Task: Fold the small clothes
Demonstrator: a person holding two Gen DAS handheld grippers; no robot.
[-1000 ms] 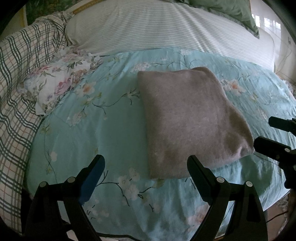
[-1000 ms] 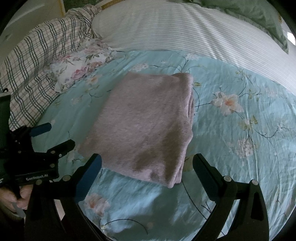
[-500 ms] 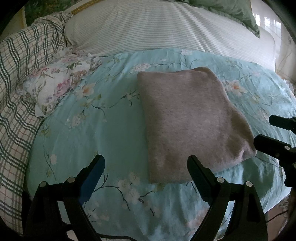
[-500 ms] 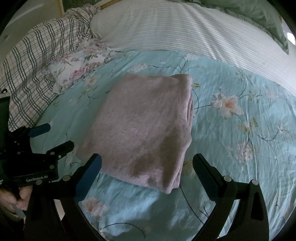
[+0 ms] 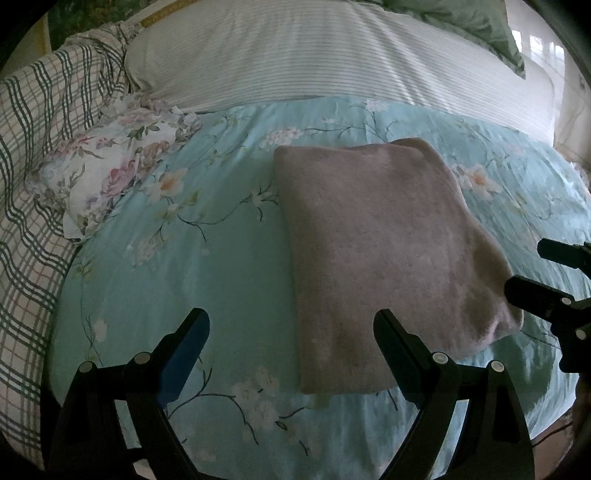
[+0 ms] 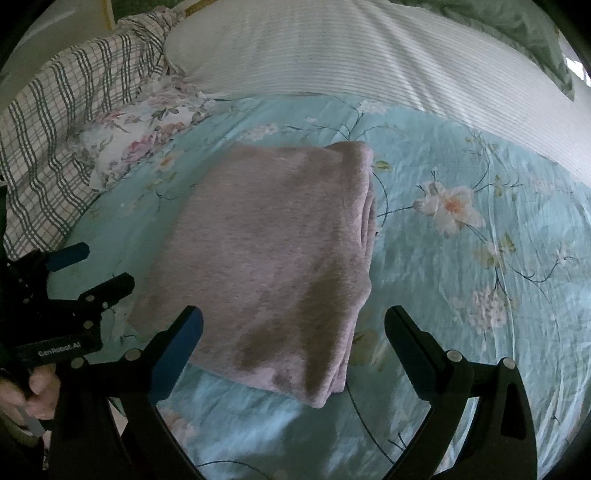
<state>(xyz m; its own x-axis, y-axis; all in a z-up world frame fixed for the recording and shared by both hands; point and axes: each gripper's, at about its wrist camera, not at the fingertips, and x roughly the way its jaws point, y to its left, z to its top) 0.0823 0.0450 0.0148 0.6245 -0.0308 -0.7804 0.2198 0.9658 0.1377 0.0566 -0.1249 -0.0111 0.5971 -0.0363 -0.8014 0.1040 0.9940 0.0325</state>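
A pinkish-grey knit garment (image 5: 380, 251) lies folded into a flat rectangle on the light blue floral bedspread (image 5: 192, 266); it also shows in the right wrist view (image 6: 273, 258), with stacked folded edges along its right side. My left gripper (image 5: 291, 326) is open and empty, held above the garment's near left edge. My right gripper (image 6: 293, 325) is open and empty, held above the garment's near right corner. Each gripper shows at the edge of the other's view, the right one (image 5: 554, 280) and the left one (image 6: 81, 273).
A white floral cloth (image 5: 107, 173) lies bunched at the left. A plaid blanket (image 5: 33, 155) runs along the left edge. A white striped pillow (image 5: 332, 55) and a green pillow (image 5: 465, 22) lie at the back. The bed's near edge is just below the grippers.
Both grippers have drawn back slightly from the garment, staying open. The garment has not moved.
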